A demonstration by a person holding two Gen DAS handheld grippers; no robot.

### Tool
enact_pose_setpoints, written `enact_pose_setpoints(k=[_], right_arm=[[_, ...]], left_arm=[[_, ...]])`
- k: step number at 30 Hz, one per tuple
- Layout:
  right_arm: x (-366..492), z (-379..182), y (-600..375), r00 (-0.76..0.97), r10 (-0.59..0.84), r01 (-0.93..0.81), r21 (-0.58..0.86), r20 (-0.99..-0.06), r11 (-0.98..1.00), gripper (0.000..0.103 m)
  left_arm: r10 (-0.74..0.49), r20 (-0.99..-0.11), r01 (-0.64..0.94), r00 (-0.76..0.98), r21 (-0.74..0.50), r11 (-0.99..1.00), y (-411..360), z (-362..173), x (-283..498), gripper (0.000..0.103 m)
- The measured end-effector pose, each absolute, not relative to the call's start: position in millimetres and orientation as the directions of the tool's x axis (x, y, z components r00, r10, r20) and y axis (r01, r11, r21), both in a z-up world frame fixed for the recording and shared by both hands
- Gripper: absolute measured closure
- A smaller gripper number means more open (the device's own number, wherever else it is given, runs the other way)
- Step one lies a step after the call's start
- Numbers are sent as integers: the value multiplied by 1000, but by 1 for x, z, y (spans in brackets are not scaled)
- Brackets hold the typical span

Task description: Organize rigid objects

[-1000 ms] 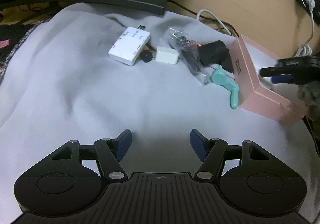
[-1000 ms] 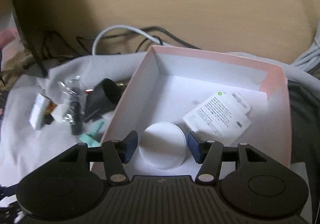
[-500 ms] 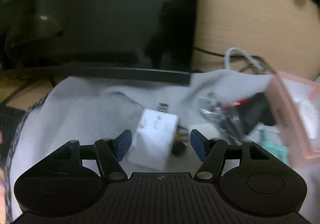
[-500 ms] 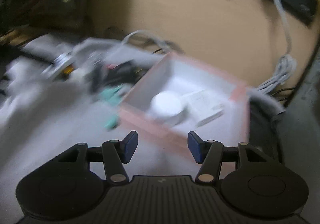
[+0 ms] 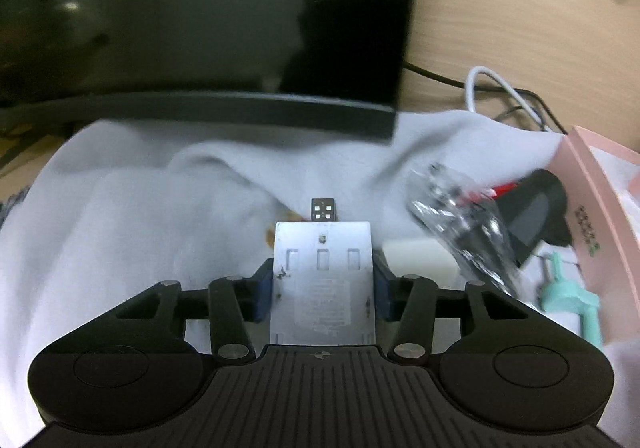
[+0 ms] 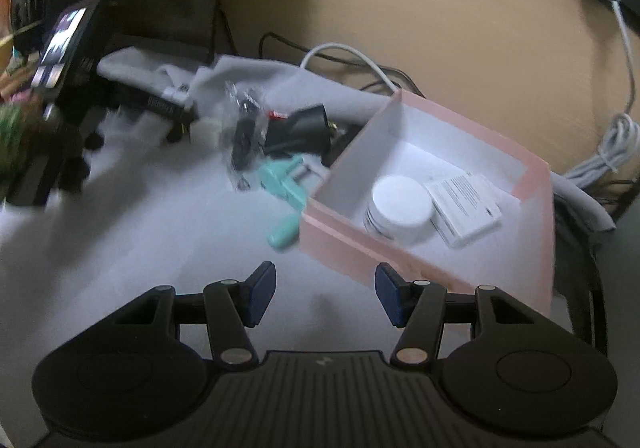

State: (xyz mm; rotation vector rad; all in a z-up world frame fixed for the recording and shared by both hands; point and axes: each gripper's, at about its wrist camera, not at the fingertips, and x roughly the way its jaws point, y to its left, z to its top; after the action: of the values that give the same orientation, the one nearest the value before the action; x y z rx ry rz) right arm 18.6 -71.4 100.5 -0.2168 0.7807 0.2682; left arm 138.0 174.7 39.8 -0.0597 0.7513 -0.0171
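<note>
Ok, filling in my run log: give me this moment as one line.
left gripper: shut on white USB hub | right gripper: open, nothing held | pink box: holds round white tin, white card pack

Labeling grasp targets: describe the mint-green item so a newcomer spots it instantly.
Find the pink box on the grey cloth. Just outside its left wall lies the mint-green plastic tool, beside a black adapter and a clear bag. It is the only green piece in the pile.
</note>
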Motion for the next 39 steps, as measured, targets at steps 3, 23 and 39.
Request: enact_pose_setpoints(k=[3, 23, 39], right_arm=[[45, 111, -59, 675, 197, -322, -44, -711, 946, 48], [264, 93, 15, 458, 135, -223, 34, -879, 974, 74], [186, 113, -5, 391, 244, -393, 79, -888, 916, 76]], left_arm=[[-85, -686, 19, 722, -103, 994, 169, 40, 109, 50], [-190, -712, 23, 676, -237, 971, 174, 35, -1, 50], [-187, -695, 34, 694, -228, 973, 177, 30, 8, 50]])
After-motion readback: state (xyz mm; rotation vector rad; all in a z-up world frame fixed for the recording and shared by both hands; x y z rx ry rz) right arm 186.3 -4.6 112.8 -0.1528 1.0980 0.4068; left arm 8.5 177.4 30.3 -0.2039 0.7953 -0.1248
